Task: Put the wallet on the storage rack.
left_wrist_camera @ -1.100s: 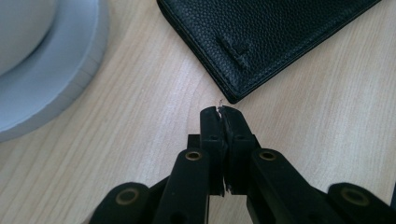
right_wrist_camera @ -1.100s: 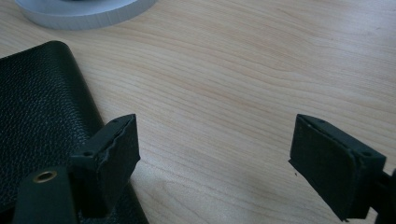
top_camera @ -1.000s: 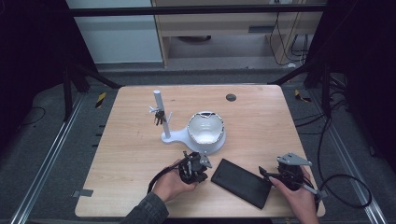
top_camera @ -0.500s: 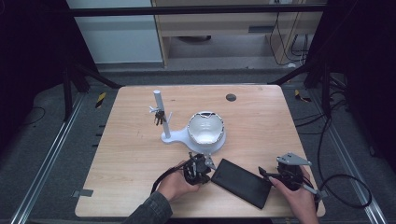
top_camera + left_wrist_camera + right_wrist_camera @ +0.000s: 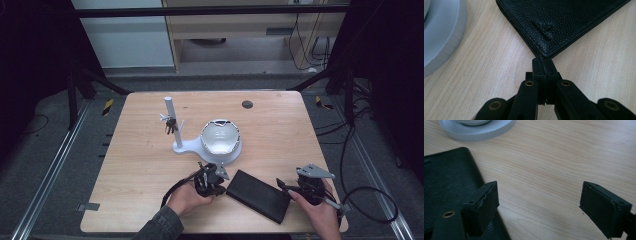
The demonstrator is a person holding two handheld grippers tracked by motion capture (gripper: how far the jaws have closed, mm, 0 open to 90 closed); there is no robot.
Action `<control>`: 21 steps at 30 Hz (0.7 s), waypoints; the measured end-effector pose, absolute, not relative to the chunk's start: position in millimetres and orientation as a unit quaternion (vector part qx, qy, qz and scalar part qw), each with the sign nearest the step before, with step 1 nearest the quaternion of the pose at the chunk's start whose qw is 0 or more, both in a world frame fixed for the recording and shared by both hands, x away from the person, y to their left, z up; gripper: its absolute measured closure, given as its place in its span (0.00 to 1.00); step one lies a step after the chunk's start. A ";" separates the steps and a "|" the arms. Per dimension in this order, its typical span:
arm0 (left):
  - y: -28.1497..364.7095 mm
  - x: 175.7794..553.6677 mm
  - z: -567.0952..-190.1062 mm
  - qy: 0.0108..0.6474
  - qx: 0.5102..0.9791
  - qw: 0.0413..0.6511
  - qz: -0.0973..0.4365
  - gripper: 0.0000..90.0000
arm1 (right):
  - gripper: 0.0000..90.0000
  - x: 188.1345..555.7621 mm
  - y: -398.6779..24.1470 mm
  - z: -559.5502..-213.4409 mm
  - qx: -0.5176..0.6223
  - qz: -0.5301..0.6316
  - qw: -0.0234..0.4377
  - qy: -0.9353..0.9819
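Observation:
A black leather wallet [image 5: 259, 195] lies flat and slantwise near the table's front edge, between my two grippers. My left gripper [image 5: 222, 184] is at its left corner. In the left gripper view the jaws [image 5: 543, 65] are pressed together with nothing between them, and their tip is right at the wallet's [image 5: 564, 22] corner. My right gripper [image 5: 283, 186] rests at the wallet's right end. In the right gripper view it [image 5: 544, 203] stands wide open over bare wood, with its left finger [image 5: 486, 205] over the wallet's [image 5: 446, 182] edge.
Behind the wallet is a white stand [image 5: 187, 146] with an upright post [image 5: 171, 117]; keys [image 5: 170, 125] hang from it, and a round white bowl [image 5: 220, 137] sits on its base. A dark round hole [image 5: 247, 104] marks the far tabletop. The wooden table [image 5: 135, 170] has free room at left.

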State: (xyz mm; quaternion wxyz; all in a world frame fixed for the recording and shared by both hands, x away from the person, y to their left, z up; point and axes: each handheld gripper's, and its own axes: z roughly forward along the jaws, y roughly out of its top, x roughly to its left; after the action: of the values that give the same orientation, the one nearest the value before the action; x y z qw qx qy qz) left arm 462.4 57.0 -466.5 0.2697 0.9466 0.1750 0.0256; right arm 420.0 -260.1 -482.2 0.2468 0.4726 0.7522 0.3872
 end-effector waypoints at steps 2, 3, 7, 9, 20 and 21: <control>58.7 463.6 -465.3 0.177 0.943 0.280 0.025 1.00 | 0.17 415.6 -254.8 -478.4 0.469 0.398 0.238 0.752; 59.1 463.8 -464.9 0.182 0.940 0.289 0.022 1.00 | 0.17 412.0 -250.4 -475.6 0.466 0.406 0.231 0.751; 60.7 467.1 -462.8 0.191 0.933 0.305 0.015 1.00 | 0.13 396.7 -227.6 -464.7 0.434 0.413 0.219 0.770; 61.0 468.7 -461.7 0.192 0.932 0.308 0.014 1.00 | 0.12 391.3 -215.9 -461.8 0.417 0.408 0.214 0.783; 59.0 474.3 -448.9 0.196 0.927 0.319 0.015 0.99 | 0.10 381.5 -177.7 -465.2 0.369 0.352 0.210 0.835; 58.7 475.1 -447.6 0.194 0.927 0.321 0.016 0.99 | 0.11 381.9 -177.5 -465.8 0.368 0.347 0.210 0.837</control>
State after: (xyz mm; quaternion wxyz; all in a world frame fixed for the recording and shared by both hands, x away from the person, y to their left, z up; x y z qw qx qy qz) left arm 475.1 58.7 -447.6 0.3209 0.9268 0.1945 0.0160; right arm 381.9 -177.5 -465.8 0.2099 0.3677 0.8368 0.3472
